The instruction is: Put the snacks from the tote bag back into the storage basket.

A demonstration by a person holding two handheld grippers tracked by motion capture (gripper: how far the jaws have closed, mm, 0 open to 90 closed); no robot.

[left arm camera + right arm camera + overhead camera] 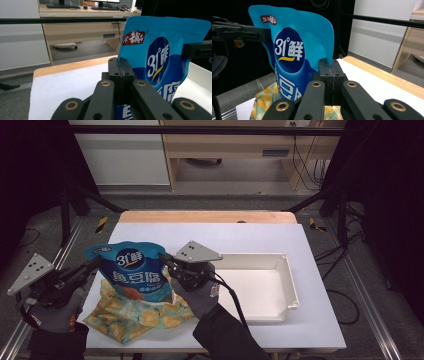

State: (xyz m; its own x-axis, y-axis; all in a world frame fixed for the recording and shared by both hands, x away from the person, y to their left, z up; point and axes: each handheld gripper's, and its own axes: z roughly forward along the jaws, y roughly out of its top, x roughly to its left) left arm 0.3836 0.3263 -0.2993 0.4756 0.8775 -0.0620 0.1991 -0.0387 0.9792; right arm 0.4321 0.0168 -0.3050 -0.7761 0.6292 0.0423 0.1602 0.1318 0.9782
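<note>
1 blue pouch, held upright over counter, L of centre. 2 grippers: left gripper fingers closed on pouch's L edge, right gripper fingers closed on its R edge. Underneath: 1 yellow patterned cloth. Further R: 1 white tray, near the right hand.

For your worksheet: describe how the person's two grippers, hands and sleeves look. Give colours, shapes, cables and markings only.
Each gripper, left and right, is black with a grey three-cornered plate on top, drilled with small dark holes. In the gripper views the jaws are flat black bars on linkage arms with brass-ringed pivots. A black cable trails from the right gripper. Both hands wear grey gloves with a small red mark; the sleeves are dark.
</note>
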